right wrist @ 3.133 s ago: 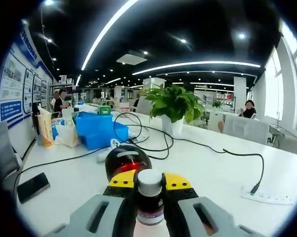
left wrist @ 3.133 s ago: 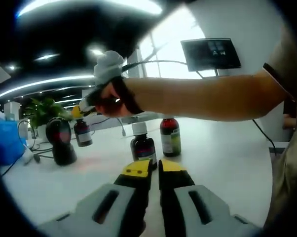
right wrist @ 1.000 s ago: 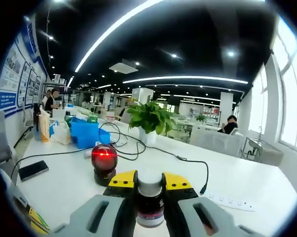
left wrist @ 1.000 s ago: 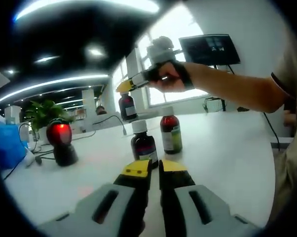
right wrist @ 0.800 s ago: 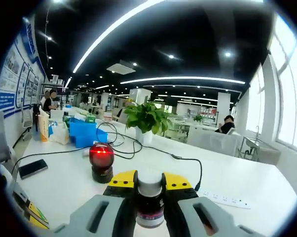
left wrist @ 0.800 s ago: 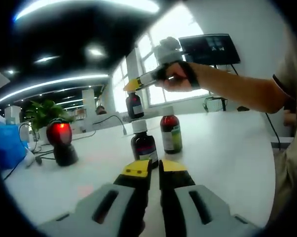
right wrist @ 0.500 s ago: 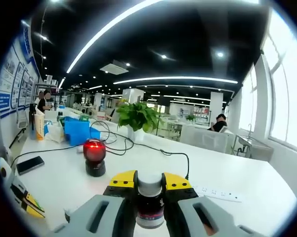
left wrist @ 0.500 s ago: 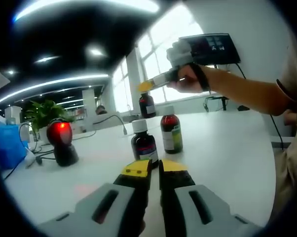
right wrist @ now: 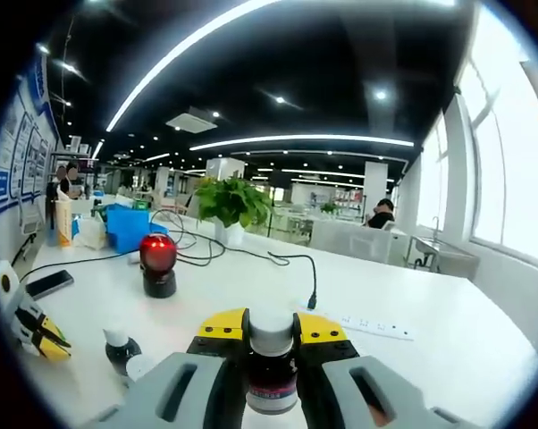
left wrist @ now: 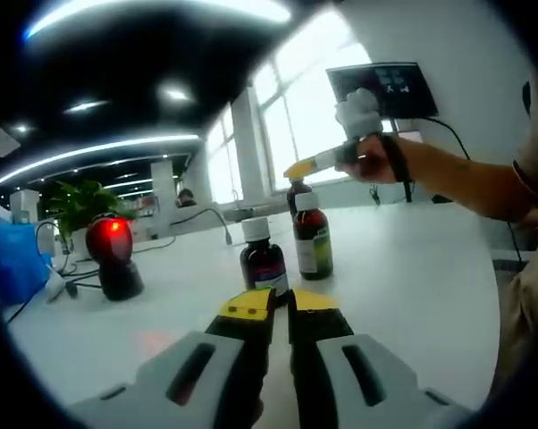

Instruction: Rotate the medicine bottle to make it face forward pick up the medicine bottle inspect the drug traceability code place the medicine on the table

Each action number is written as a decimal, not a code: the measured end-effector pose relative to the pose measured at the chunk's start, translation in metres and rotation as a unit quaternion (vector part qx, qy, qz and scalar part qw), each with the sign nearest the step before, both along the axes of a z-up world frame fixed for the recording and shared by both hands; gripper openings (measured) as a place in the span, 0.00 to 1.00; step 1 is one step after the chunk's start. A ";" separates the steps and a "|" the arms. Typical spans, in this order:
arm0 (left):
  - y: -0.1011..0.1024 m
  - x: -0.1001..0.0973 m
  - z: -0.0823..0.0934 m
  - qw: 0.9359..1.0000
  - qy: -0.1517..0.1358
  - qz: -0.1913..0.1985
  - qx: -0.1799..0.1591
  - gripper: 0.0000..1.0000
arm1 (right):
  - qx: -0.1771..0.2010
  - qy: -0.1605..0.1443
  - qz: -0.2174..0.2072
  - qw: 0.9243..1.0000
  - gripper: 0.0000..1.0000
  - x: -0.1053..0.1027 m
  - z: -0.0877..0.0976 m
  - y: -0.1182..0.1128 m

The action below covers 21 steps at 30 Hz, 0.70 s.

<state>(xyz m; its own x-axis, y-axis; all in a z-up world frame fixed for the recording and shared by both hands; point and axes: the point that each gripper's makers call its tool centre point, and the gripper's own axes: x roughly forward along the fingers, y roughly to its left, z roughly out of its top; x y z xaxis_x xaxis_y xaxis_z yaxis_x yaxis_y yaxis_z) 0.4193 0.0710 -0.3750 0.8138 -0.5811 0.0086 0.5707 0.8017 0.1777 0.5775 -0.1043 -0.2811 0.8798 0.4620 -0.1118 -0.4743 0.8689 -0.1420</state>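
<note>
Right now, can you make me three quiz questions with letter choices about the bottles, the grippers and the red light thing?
1. Where is the round black scanner with the glowing red top?
A. on the white table
B. on the floor
C. in a gripper

2. In the left gripper view, how many dark glass medicine bottles stand on the white table?
A. none
B. two
C. five

3. What is the right gripper doing?
A. hanging open
B. clamping a phone
C. clamping a white-capped dark bottle

Answers:
1 A, its base sits on the tabletop.
2 B, a white-capped bottle and a taller green-labelled bottle stand side by side.
3 C, the bottle sits between its yellow-tipped jaws.
</note>
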 end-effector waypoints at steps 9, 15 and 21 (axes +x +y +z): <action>0.000 -0.001 0.001 1.000 -0.003 0.000 -0.002 0.00 | 0.003 -0.003 -0.015 1.000 0.15 -0.022 -0.010 -0.012; 0.000 -0.001 0.002 1.000 -0.002 -0.001 -0.005 0.00 | 0.011 0.005 -0.019 1.000 0.15 -0.034 -0.024 -0.021; 0.000 -0.001 0.003 1.000 -0.004 -0.001 -0.005 0.00 | 0.014 0.010 -0.028 0.999 0.15 -0.041 -0.034 -0.028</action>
